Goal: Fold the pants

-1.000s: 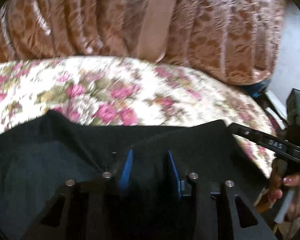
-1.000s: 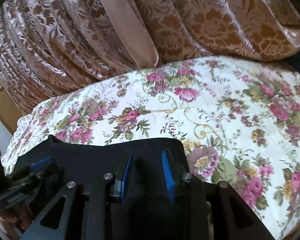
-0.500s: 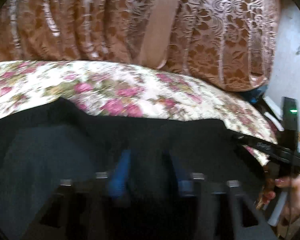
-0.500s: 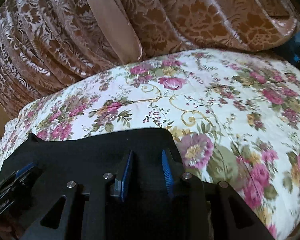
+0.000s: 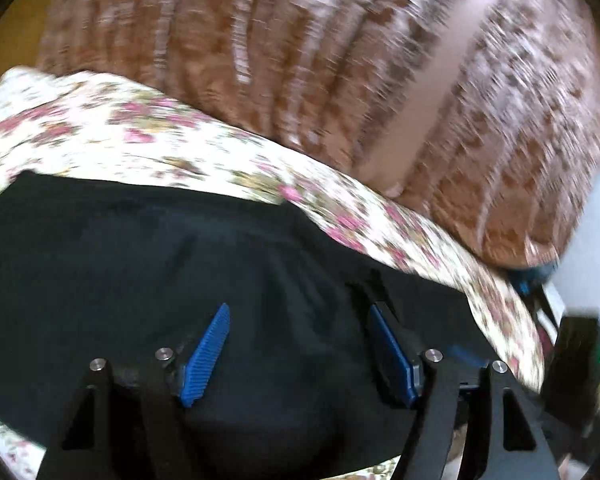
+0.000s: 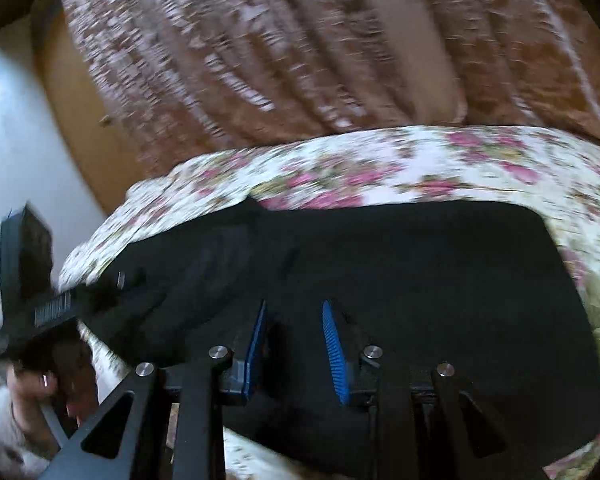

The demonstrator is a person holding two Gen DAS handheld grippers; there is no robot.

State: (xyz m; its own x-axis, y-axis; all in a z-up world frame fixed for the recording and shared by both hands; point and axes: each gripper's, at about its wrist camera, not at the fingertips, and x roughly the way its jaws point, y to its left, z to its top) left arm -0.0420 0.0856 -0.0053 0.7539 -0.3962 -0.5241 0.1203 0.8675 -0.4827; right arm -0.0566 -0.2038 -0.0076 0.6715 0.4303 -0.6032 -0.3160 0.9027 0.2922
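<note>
While pants (image 5: 148, 264) lie flat, bedspread (image 5: 100, 140) bordering

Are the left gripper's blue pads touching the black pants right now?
Cannot tell. In the left wrist view the left gripper stands open over the black pants, pads wide apart, but dark fabric and blur hide any contact or gap.

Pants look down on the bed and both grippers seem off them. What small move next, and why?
Probably smooth the fold. The black pants lie flat on the floral bedspread. Left gripper is wide open and right gripper is open too, neither pinching cloth. A soft bulge shows ahead of the left gripper, so pressing it flat seems the sensible step.
</note>
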